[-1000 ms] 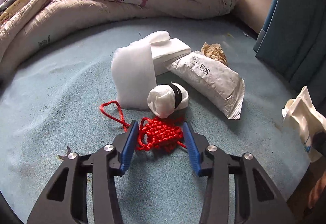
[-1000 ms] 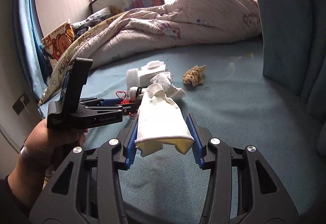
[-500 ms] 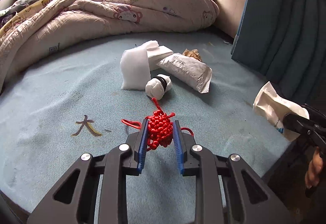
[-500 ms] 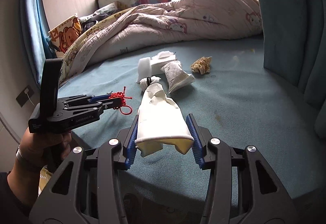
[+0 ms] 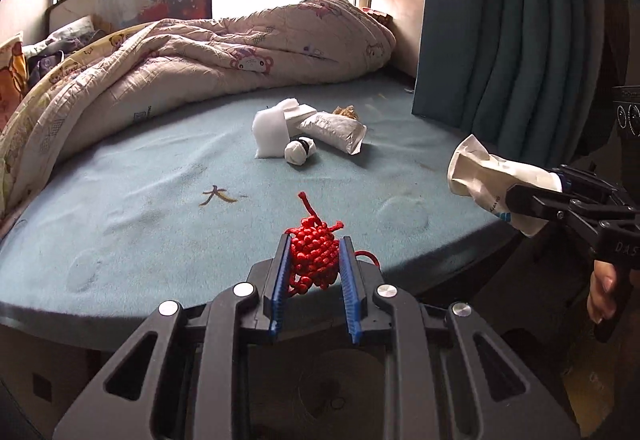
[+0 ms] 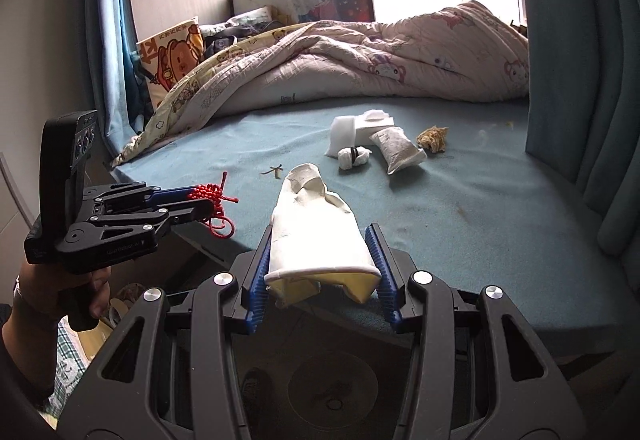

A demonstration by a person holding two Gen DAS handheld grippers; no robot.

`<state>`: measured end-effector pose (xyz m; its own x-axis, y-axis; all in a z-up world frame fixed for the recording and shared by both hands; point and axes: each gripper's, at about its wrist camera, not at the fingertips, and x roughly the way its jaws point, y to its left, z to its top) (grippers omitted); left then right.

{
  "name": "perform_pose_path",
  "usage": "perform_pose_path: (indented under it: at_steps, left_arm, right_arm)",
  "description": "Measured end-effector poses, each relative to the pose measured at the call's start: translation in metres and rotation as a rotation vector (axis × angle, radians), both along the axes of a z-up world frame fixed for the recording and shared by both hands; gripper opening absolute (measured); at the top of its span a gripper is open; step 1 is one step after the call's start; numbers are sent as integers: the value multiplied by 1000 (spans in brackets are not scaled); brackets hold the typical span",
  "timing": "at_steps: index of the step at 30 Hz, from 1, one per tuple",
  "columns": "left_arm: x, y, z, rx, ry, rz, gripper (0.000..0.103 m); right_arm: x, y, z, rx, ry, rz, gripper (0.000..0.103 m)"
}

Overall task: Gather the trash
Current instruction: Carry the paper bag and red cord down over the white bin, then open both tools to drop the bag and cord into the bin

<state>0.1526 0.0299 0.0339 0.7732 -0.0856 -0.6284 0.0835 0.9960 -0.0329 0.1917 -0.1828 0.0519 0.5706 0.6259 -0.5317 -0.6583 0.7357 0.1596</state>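
Observation:
My left gripper [image 5: 314, 262] is shut on a red knotted cord ornament [image 5: 314, 260] and holds it in the air at the bed's near edge; it also shows in the right wrist view [image 6: 212, 196]. My right gripper [image 6: 322, 252] is shut on a crumpled white paper cup [image 6: 316, 232], seen in the left wrist view [image 5: 496, 180] too. On the blue bed sheet [image 5: 160, 208] lie a white foam piece [image 5: 272, 134], a white wad with a black band [image 5: 298, 152], a white packet [image 5: 334, 128] and a brown crumpled paper [image 5: 346, 112].
A rumpled pink quilt [image 5: 200, 68] covers the far side of the bed. Teal curtains [image 5: 500, 20] hang at the right. A cartoon pillow [image 6: 172, 52] leans at the headboard. The floor lies below the bed's edge, with a shoe [image 6: 128, 292] by the left hand.
My left gripper closed on the red ornament, lifted it off the sheet and pulled back past the bed's edge. My right gripper also drew back with the cup.

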Motion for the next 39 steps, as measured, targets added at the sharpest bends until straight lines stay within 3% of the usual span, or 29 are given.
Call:
perform_pose_path:
  at_steps: [6, 12, 19, 28, 34, 39]
  left_arm:
    - [-51, -5, -36, -13, 40, 1, 22]
    - [-74, -14, -97, -53, 124, -9, 22]
    - [-59, -34, -194, -70, 227, -55, 22]
    - [-28, -58, -304, -45, 296, -120, 22]
    - [-15, -64, -345, -35, 372, -156, 23]
    - [-8, -61, -353, -32, 395, -164, 23]
  right_arm:
    - [-36, 1, -44, -37, 46, 48, 42]
    - [-65, 2, -113, -108, 131, 85, 42]
    - [-69, 0, -211, -178, 219, 74, 42]
    - [-35, -6, -328, -285, 336, -17, 42]
    - [-20, 5, -343, -302, 315, -6, 42]
    - [-8, 6, -351, -294, 356, -25, 42]
